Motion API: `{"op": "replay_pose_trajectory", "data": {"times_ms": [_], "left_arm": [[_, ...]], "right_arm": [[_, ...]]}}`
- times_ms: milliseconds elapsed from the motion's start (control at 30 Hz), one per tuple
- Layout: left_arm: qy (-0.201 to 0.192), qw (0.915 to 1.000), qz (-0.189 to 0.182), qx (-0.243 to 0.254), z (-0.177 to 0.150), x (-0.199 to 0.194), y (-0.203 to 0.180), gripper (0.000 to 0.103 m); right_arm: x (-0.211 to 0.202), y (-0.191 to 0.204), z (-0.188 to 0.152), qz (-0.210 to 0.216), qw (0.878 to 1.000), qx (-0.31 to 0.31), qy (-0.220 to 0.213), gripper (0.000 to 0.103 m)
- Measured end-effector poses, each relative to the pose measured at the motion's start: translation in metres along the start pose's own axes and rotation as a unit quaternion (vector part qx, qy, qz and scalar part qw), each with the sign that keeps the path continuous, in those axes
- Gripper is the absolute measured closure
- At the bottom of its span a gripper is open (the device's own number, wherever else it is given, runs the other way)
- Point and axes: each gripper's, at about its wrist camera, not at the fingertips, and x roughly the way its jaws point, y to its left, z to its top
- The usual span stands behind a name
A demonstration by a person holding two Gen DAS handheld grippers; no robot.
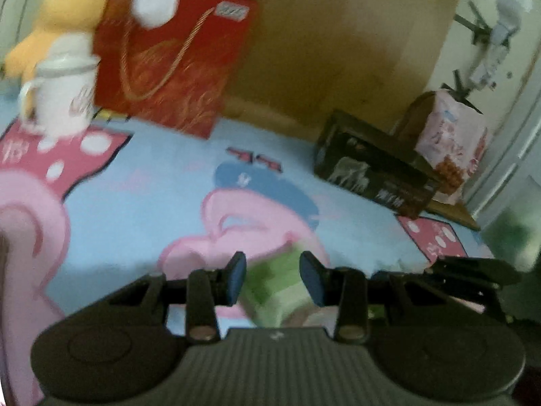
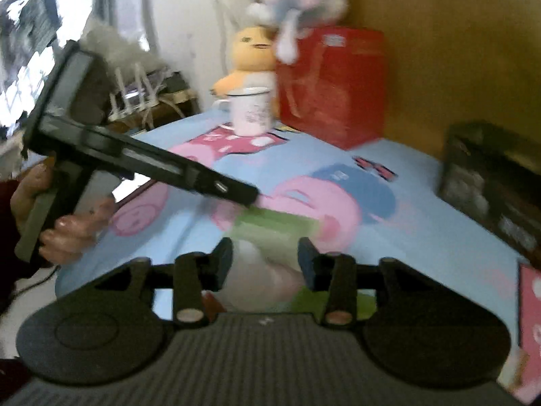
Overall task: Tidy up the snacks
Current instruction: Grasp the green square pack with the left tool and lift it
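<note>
— Hovering over the desk (image 1: 142,189), both hand-held grippers spread wide, grasping nothing; left hand-held gripper (image 1: 273,279), right hand-held gripper (image 2: 265,264).

— Snacks?

— Green packet (image 2: 277,226) lying flat just ahead of both. Pink snack bag (image 1: 449,142) upright beside dark box (image 1: 375,172) at far right.

— Step?

— Probably reaching for the green packet. Next: lowering, straddling it, squeezing gently

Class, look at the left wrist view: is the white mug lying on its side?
No. The white mug stands upright on the cartoon cloth, in front of the yellow plush chick.
</note>
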Motion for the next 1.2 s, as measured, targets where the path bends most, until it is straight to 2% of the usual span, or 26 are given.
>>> {"op": "replay_pose_trajectory", "data": {"times_ms": [100,167,300,400,433,467,533,633,700,800,833,867,967,1067,1100,1200], "left_arm": [[0.010,0.9996,-0.002,-0.025,-0.005,0.007,0.008,0.067],[0.013,0.9993,-0.006,-0.036,-0.009,0.010,0.010,0.067],[0.013,0.9986,-0.025,-0.046,-0.016,0.011,0.011,0.067],[0.014,0.9983,-0.032,-0.047,-0.017,0.012,0.011,0.067],[0.015,0.9980,-0.033,-0.051,-0.016,0.013,0.012,0.067],[0.016,0.9978,-0.036,-0.055,-0.016,0.013,0.012,0.067],[0.015,0.9974,-0.039,-0.059,-0.016,0.012,0.013,0.067],[0.021,0.9969,-0.039,-0.066,-0.016,0.014,0.016,0.067],[0.027,0.9964,-0.041,-0.069,-0.016,0.016,0.017,0.067],[0.028,0.9964,-0.042,-0.067,-0.017,0.018,0.017,0.068],[0.028,0.9967,-0.040,-0.065,-0.017,0.018,0.017,0.069],[0.024,0.9970,-0.037,-0.064,-0.017,0.018,0.018,0.069],[0.020,0.9969,-0.037,-0.067,-0.014,0.018,0.025,0.070],[0.015,0.9975,-0.023,-0.066,-0.011,0.011,0.032,0.072],[0.011,0.9979,-0.015,-0.062,-0.011,0.007,0.033,0.072],[0.003,0.9983,0.006,-0.058,-0.014,-0.005,0.038,0.072]], "right_arm": [[0.017,0.015,0.005,-0.025,0.999,-0.022,0.011,0.055],[0.029,0.015,0.002,-0.041,0.998,-0.039,0.034,0.065],[0.013,0.013,-0.006,-0.068,0.995,-0.038,0.054,0.067],[-0.002,0.012,-0.009,-0.034,0.997,-0.025,0.065,0.066],[-0.005,0.009,-0.007,-0.025,0.998,-0.013,0.060,0.060],[-0.007,0.002,-0.002,-0.017,0.998,0.008,0.053,0.056],[-0.010,-0.019,0.010,0.012,0.997,0.064,0.037,0.054],[0.004,-0.049,0.024,0.006,0.992,0.119,0.038,0.055],[0.025,-0.070,0.026,0.021,0.984,0.161,0.078,0.061],[0.056,-0.088,0.015,0.058,0.962,0.232,0.130,0.072],[0.064,-0.089,0.011,0.082,0.954,0.254,0.134,0.071],[0.064,-0.086,0.009,0.086,0.951,0.267,0.130,0.071],[0.066,-0.075,0.013,0.078,0.953,0.263,0.127,0.072],[0.068,-0.066,0.011,0.091,0.950,0.267,0.131,0.076],[0.070,-0.059,0.012,0.101,0.951,0.258,0.136,0.080],[0.077,-0.039,0.023,0.110,0.961,0.208,0.149,0.080]]}}
